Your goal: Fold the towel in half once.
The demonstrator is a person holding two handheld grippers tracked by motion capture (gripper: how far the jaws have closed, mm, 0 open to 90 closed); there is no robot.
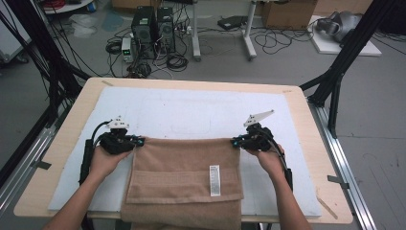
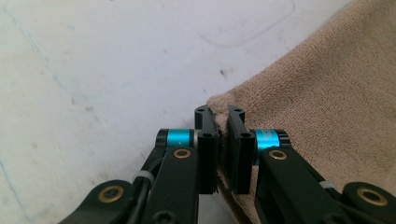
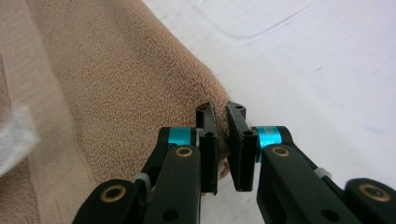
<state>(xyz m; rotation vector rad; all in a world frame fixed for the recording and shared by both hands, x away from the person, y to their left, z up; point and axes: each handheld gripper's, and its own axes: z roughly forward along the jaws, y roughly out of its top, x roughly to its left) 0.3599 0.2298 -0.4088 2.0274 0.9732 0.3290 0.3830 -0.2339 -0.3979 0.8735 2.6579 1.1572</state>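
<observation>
Tan terry towel (image 1: 184,177) is laid folded on the white mat (image 1: 201,112), its near end draped over the table edge. A white label (image 1: 215,180) is sewn on, unreadable. Its far corners are pinched by the left gripper (image 1: 139,141) and right gripper (image 1: 234,142).

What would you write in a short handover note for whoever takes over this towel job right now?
Left gripper: shut on the far left corner of the brown towel.
Right gripper: shut on the far right corner.
Towel: on the white mat, near part hanging over the table's front edge, white label facing up.
Done: both corners gripped.
Left: probably a fold; none visible since the grasp.
</observation>
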